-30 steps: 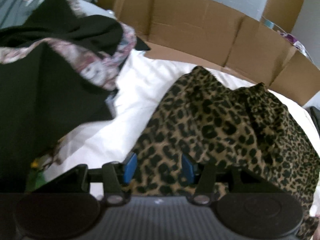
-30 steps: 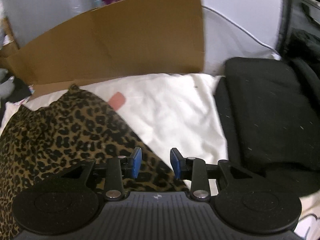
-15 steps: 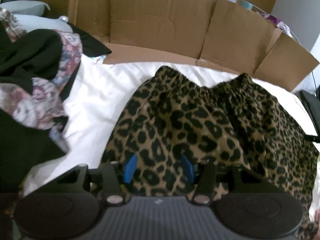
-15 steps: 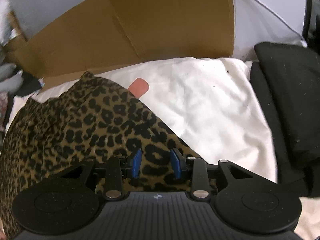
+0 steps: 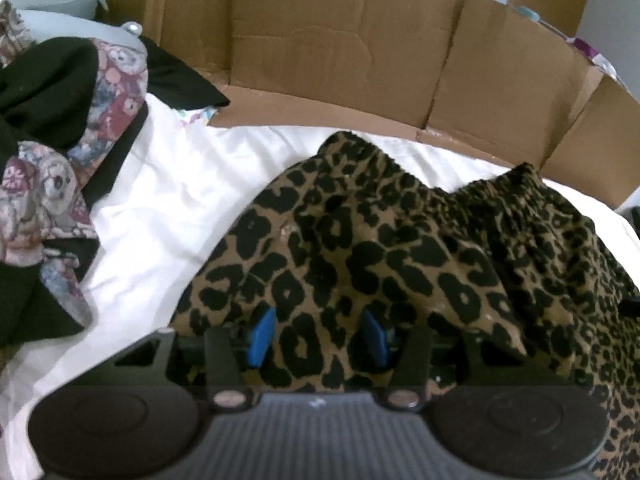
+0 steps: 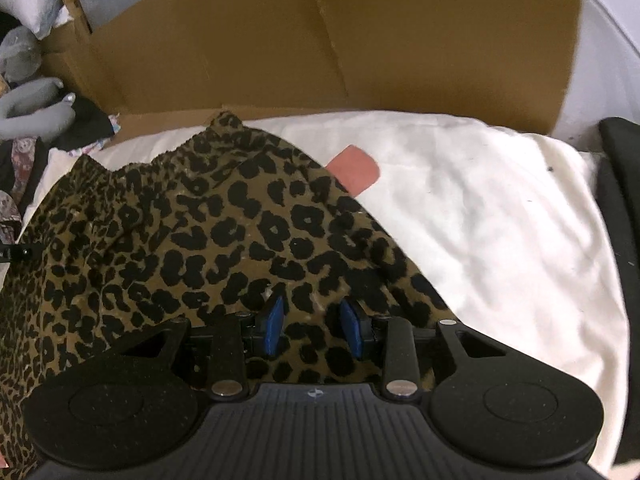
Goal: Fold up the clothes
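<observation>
The leopard-print garment (image 5: pixel 400 248) lies spread on the white sheet (image 5: pixel 160 208) of the bed, its gathered waistband (image 5: pixel 500 184) at the far side against the cardboard wall (image 5: pixel 320 40) and its body widening toward the cameras, so its long axis runs from the cardboard back toward the person. Both grippers sit at the near end of that axis, pointing steeply down at the cloth. The left gripper (image 5: pixel 318 338) is over the garment's left portion, close to the slanted left edge where print meets sheet; its jaws stand apart with printed fabric filling the gap, but the pads do not visibly press on a fold, and I cannot tell whether a layer is pinched. The right gripper (image 6: pixel 312 330) is over the right portion, just inside the diagonal right edge; its jaws are set narrower, again with cloth between them, and again a grip cannot be confirmed. A pink tag (image 6: pixel 354 168) peeks out beside the far right edge. A pile of floral and black clothes (image 5: pixel 48 152) lies well left, and a black folded item (image 6: pixel 620 240) well right. Judged from this, the next move likely carries the near hem away from the person toward the waistband, each hand working its own side
</observation>
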